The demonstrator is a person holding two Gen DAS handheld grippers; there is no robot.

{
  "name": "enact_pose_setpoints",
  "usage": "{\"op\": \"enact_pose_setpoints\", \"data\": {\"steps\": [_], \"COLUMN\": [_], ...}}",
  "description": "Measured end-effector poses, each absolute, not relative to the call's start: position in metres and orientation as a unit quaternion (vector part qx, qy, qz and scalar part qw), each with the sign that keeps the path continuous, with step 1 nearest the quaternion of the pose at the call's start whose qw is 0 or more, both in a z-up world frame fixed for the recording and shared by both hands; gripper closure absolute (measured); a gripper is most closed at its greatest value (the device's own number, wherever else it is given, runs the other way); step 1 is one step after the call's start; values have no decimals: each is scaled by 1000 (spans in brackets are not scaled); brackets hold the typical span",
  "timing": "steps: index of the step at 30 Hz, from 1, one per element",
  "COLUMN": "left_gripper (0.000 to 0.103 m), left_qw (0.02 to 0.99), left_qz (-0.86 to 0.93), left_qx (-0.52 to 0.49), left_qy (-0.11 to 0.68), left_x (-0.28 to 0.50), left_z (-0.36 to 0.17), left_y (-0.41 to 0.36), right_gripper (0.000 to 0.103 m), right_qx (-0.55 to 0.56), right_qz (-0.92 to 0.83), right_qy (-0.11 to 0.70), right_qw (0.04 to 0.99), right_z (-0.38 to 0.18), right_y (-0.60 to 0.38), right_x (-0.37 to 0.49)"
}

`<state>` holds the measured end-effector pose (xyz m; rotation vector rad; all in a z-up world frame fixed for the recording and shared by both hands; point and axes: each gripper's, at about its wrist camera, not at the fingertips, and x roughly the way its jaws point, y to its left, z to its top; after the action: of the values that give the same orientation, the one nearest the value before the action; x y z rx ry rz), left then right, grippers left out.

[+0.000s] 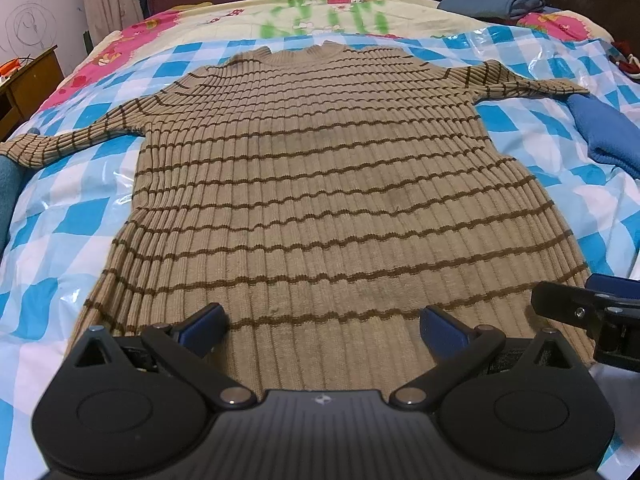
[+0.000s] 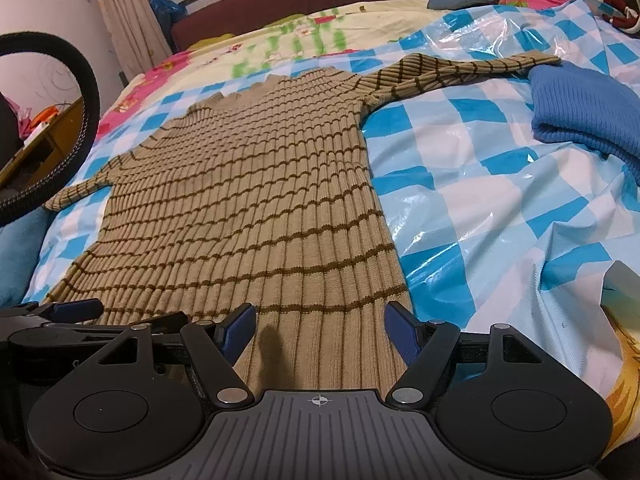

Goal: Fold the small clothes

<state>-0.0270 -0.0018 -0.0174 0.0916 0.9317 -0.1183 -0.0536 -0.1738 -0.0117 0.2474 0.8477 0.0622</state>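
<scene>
Sweater (image 1: 320,184) laid flat on bed (image 1: 60,208), sleeves spread. Left gripper (image 1: 322,330) and right gripper (image 2: 320,330) held wide open at hem, nothing gripped.

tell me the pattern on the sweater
Tan ribbed sweater with thin dark brown horizontal stripes; clearest in the left wrist view.

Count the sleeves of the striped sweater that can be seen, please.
2. The sweater lies flat; one sleeve stretches out to the left, the other sleeve to the right, its cuff next to the blue garment. None seems hidden.
</scene>
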Motion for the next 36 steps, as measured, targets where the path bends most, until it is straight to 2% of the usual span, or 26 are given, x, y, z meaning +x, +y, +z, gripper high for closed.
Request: {"op": "enact_pose_setpoints", "data": {"steps": [36], "left_gripper": [0], "left_qw": [894], "left_qz": [-46], "left_qx": [52], "left_qy": [444], "left_x": [-30], "left_z": [-12], "left_y": [0], "right_gripper": [31], "right_qx": [115], "right_qz": [42], "right_qy": [403], "right_qw": [907], "right_z": [-8], "right_y": [-170], "right_x": [-53]}}
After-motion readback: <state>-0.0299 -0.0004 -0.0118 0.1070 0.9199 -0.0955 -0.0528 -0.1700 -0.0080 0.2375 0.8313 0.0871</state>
